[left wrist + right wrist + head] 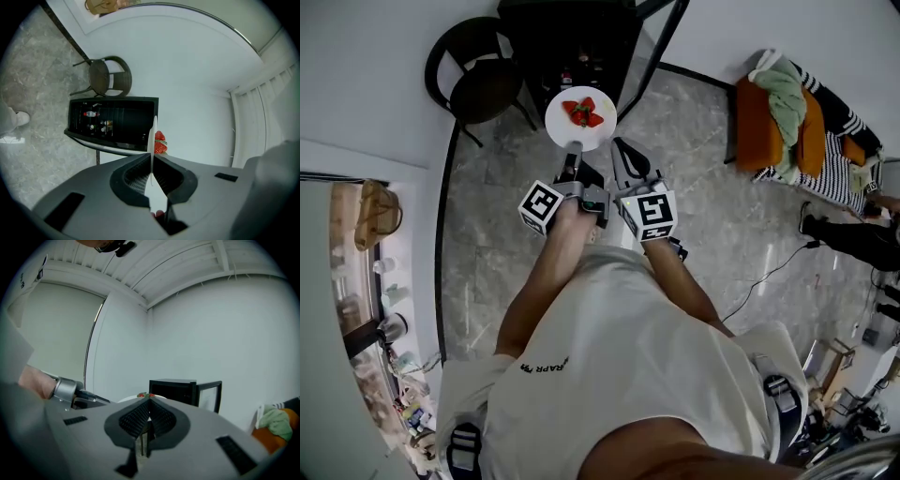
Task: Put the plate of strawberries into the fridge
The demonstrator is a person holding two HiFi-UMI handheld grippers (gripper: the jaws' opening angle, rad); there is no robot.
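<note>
the step in hand was the carry toward the fridge [553, 37]. the left tool [574, 155] was clenched on the near rim of the white plate [558, 127]. in the left gripper view the rim ran edge-on between the two pads, pinched thin. the plate was held out in the air over the grey stone floor [487, 244], in front of the person. the strawberries [582, 112] sat in a small heap near the plate's middle.

the right tool [625, 152] was clenched too, on nothing. its own view showed the pads meeting with no object between them. its tip hung just beside the plate's right edge. i could not tell whether it touched the rim.

the fridge was a low black cabinet against the wall, and bottles showed on its shelves. its glass door [652, 52] stood swung open on the right. a dark round chair [483, 80] stood just left of the fridge.

by my reading the task was about halfway done: plate lifted, door open, plate not yet inside.

the next move would call for bringing the plate level up to the opening and sliding it onto a shelf with room. the single-edge pinch left the far side unsupported, so a tilt could roll the fruit off. the free right tool could steady the rim or later shut the door.
</note>
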